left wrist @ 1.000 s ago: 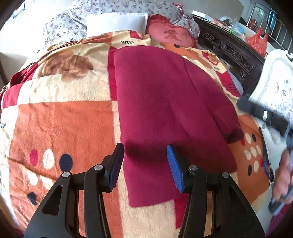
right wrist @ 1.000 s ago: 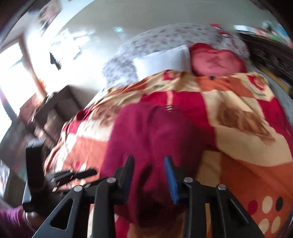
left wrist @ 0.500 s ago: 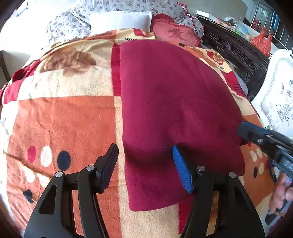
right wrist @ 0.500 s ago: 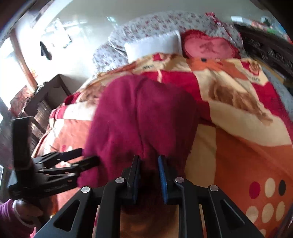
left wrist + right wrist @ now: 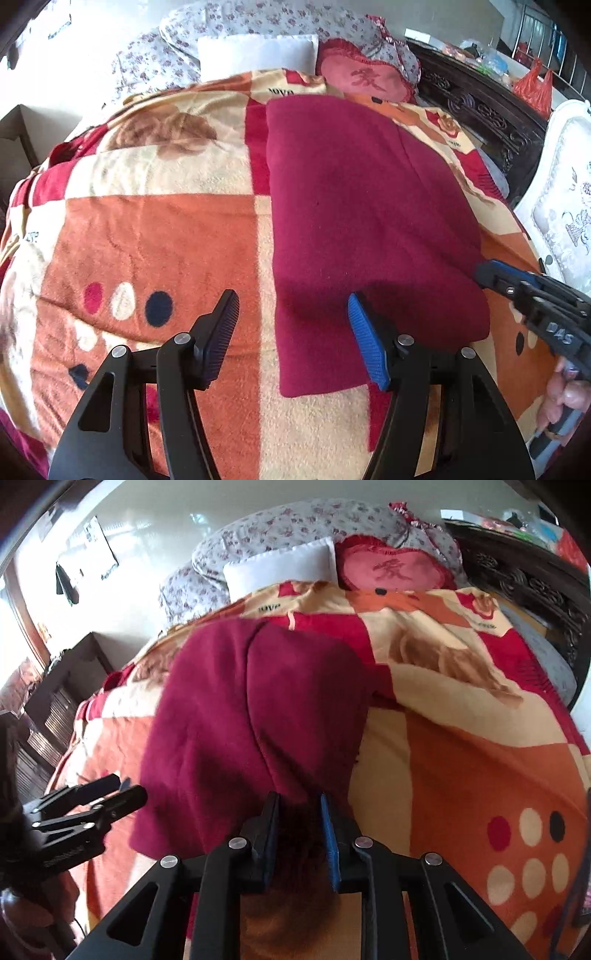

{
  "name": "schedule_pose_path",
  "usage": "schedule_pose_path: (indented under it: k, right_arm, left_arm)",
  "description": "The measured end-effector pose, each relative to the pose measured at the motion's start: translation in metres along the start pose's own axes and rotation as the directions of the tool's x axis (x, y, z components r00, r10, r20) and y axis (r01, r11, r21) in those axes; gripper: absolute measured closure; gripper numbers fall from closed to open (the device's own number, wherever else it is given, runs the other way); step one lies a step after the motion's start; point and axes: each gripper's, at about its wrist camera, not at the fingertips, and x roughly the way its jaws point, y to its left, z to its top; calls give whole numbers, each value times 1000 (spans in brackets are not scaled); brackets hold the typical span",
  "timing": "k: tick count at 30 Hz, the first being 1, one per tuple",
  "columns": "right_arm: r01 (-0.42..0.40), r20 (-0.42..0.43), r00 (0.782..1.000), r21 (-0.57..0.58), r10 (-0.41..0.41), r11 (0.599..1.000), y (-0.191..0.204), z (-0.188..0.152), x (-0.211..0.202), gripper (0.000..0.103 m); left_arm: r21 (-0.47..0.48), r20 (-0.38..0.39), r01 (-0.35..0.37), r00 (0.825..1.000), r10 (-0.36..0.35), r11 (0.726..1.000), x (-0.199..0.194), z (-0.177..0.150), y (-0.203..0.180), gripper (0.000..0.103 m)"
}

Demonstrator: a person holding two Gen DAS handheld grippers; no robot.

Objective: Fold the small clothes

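A dark red fleece garment [image 5: 362,206] lies folded lengthwise on the patterned orange blanket [image 5: 147,236] of a bed. My left gripper [image 5: 291,332] is open and empty above the garment's near left corner. My right gripper [image 5: 297,823] is shut on the garment's [image 5: 258,709] near edge, with fabric pinched between its jaws. In the left wrist view the right gripper [image 5: 532,299] reaches in from the right at the garment's right corner. In the right wrist view the left gripper [image 5: 92,801] shows at the left, beside the cloth.
A white pillow [image 5: 258,51] and a red heart cushion [image 5: 365,79] lie at the head of the bed. A dark carved wooden bed frame [image 5: 480,107] runs along the right. A white upholstered chair [image 5: 561,206] stands at the right. A dark cabinet [image 5: 62,701] stands to the left.
My right gripper has closed on the garment's near edge. The sleeve that lay out to the right is now folded in. My left gripper has stayed open near the left corner.
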Motion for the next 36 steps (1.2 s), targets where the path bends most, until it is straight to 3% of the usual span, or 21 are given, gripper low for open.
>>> schedule_pose_path:
  k: [6, 8, 13, 24, 29, 36]
  right_arm:
    - [-2, 55, 998, -42, 4, 999, 27, -4, -33, 76]
    - [2, 75, 997, -44, 1, 999, 35, -6, -39, 67]
    - [7, 116, 993, -20, -4, 1000, 46, -10, -49, 56]
    - [29, 141, 990, 6, -29, 1000, 60, -9, -65, 55]
    - [30, 167, 985, 13, -32, 999, 62, -8, -75, 39]
    - [25, 171, 985, 8, -26, 1000, 67, -8, -80, 38]
  left_arm:
    - [-41, 55, -5, 998, 7, 999, -18, -1, 7, 41]
    - [-48, 72, -11, 997, 15, 999, -26, -2, 7, 41]
    - [-44, 101, -33, 994, 38, 998, -44, -1, 5, 41]
    - [-35, 178, -34, 983, 40, 999, -77, 0, 2, 41]
    - [-28, 185, -40, 982, 44, 999, -86, 1, 2, 41]
    - [-19, 192, -44, 980, 46, 999, -93, -1, -1, 41]
